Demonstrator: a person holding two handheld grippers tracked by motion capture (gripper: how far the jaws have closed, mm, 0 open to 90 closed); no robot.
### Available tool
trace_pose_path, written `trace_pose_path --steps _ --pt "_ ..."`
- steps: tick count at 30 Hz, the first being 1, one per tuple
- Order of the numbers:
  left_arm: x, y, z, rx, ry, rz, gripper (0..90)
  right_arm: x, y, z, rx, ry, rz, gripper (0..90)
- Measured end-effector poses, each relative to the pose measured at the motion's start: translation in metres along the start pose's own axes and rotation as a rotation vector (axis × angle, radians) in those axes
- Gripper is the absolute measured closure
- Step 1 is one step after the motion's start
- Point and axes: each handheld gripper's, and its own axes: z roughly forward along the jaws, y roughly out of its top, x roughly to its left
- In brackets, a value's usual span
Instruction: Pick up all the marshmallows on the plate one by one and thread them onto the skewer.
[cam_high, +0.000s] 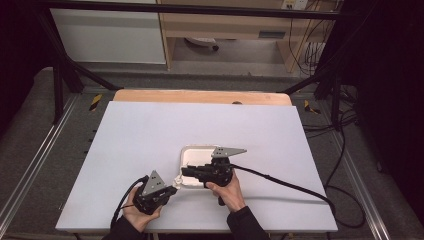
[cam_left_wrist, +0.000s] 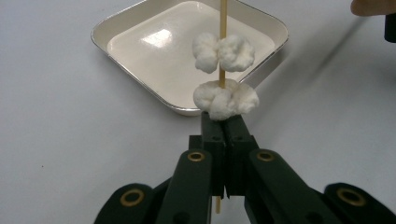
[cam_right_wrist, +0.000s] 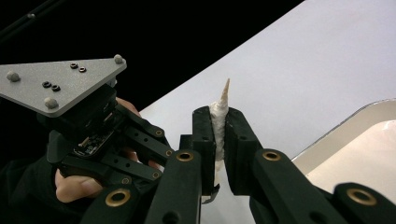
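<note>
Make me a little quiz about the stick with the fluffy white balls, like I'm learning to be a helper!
1. True or false: the left gripper has its fingers shut on the wooden stick.
2. How many white puffs sit on the stick in the left gripper view? A) one B) two C) four
3. Fill in the gap: the right gripper pinches a squashed puff, and the stick's pointed ____ pokes out above its fingers.

Key: 1 true; 2 B; 3 tip.
</note>
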Motion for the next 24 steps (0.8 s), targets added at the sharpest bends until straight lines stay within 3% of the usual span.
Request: trace_pose_path --steps 17,18,19,20,22,24 --pt "0.001 0.001 0.001 -0.005 -0.008 -0.011 89.0 0.001 -0.002 0.002 0.017 -0.002 0.001 84.6" --pt "0.001 0.002 -0.002 -0.043 -0.022 -0.019 89.1 0.001 -0.002 0.002 0.016 -0.001 0.004 84.6" --pt "0.0 0.008 -0.004 -0.036 0.0 -0.015 89.1 0.001 -0.004 0.005 0.065 0.01 0.009 84.2" --pt "-0.002 0.008 -0.004 -0.037 0.032 0.029 89.1 0.001 -0.01 0.012 0.079 0.011 -0.005 84.3" --pt "0.002 0.006 -0.005 -0.057 -0.007 -0.022 89.1 0.002 -0.009 0.013 0.073 0.006 -0.004 83.9" --pt "0.003 0.007 -0.009 -0.073 -0.01 -0.021 89.0 0.002 -0.005 0.012 0.056 0.022 0.003 82.6"
